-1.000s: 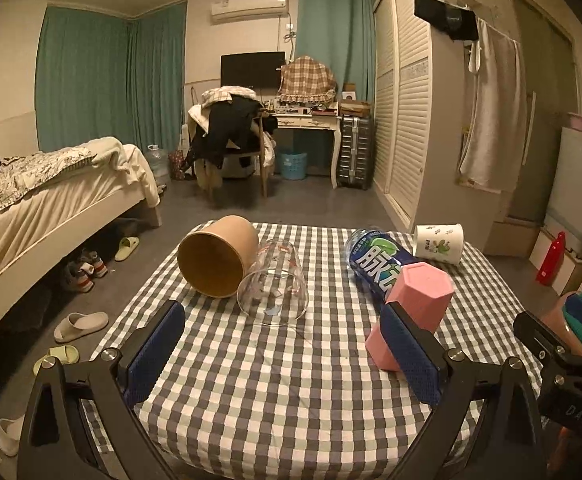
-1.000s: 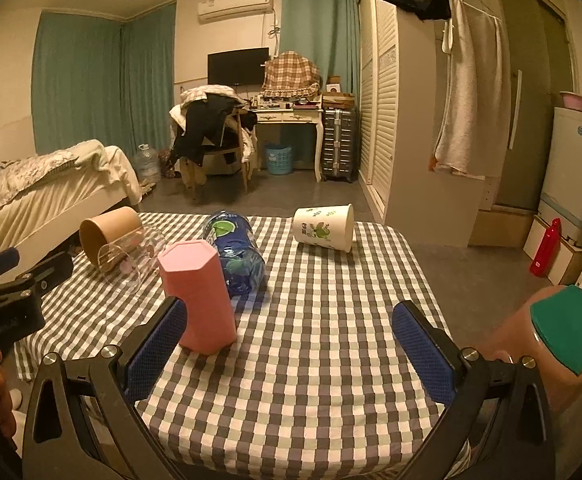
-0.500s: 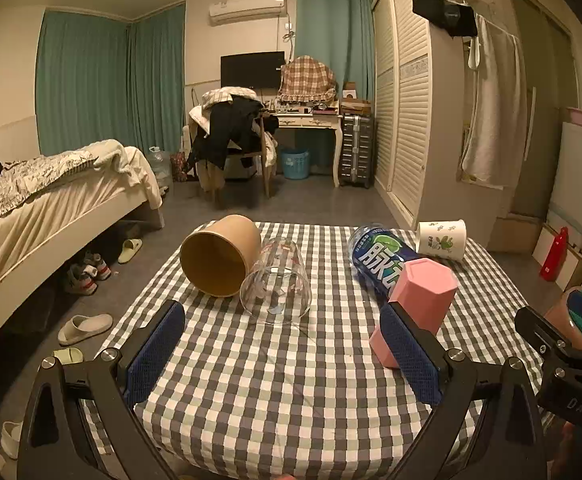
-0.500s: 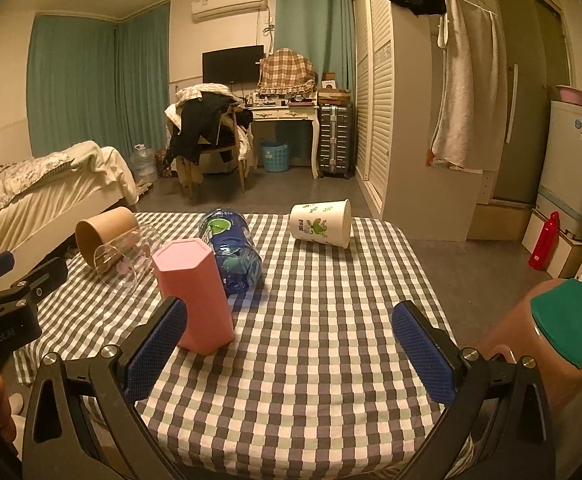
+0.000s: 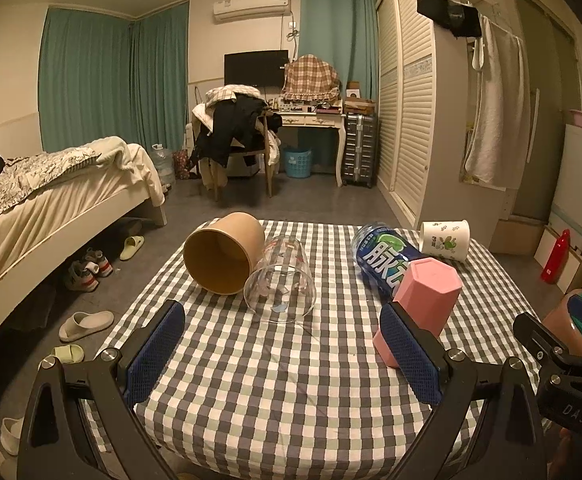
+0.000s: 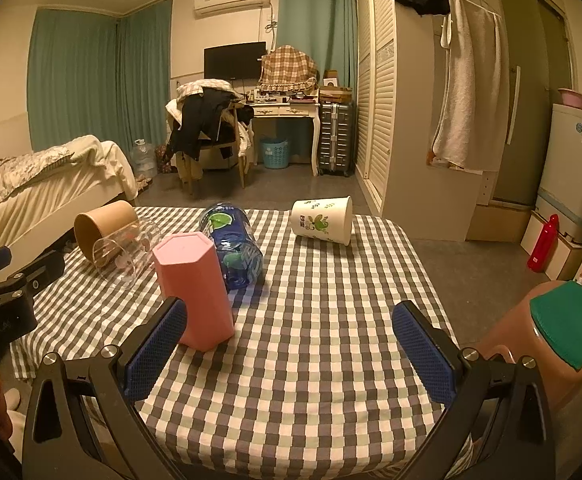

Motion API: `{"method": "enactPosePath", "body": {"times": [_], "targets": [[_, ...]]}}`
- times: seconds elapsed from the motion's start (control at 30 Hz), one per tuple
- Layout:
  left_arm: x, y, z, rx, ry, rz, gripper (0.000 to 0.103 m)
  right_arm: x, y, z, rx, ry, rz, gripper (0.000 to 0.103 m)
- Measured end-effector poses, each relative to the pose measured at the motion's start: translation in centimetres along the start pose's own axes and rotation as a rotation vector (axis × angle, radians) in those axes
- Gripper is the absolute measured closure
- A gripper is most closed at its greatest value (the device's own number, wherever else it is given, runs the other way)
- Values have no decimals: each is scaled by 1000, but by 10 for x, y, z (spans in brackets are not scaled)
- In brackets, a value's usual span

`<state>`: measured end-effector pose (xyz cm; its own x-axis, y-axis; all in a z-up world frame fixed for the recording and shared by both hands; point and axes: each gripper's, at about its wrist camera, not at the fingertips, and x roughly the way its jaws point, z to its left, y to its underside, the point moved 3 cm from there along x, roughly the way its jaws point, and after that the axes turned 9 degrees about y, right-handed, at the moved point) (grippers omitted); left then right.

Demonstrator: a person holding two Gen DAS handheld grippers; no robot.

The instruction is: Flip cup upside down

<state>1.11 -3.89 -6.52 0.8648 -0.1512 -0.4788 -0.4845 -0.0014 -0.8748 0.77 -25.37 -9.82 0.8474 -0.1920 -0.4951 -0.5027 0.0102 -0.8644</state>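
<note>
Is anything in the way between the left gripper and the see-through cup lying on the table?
Nothing visible. The left hand-held gripper is open, and only bare checkered tablecloth lies between it and the clear cup. The brown paper cup touches its left side; the pink cup stands off right.

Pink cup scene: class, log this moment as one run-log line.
left claw: open, empty | right claw: open, empty | pink cup: standing inverted | clear cup: on side

Count on my worktop (image 6: 331,340), placed relative to the bottle: cups, 4 — pink (image 6: 193,288) beside, clear (image 5: 281,284) and brown (image 5: 223,258) left, white (image 6: 323,221) right. Bottles, 1 (image 6: 233,246).
</note>
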Motion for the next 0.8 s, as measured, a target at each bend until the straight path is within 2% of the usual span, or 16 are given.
{"method": "enactPosePath", "body": {"times": [0.8], "targets": [[2, 2, 2, 4, -5, 7, 2, 4, 3, 1, -9, 5, 10, 0]]}}
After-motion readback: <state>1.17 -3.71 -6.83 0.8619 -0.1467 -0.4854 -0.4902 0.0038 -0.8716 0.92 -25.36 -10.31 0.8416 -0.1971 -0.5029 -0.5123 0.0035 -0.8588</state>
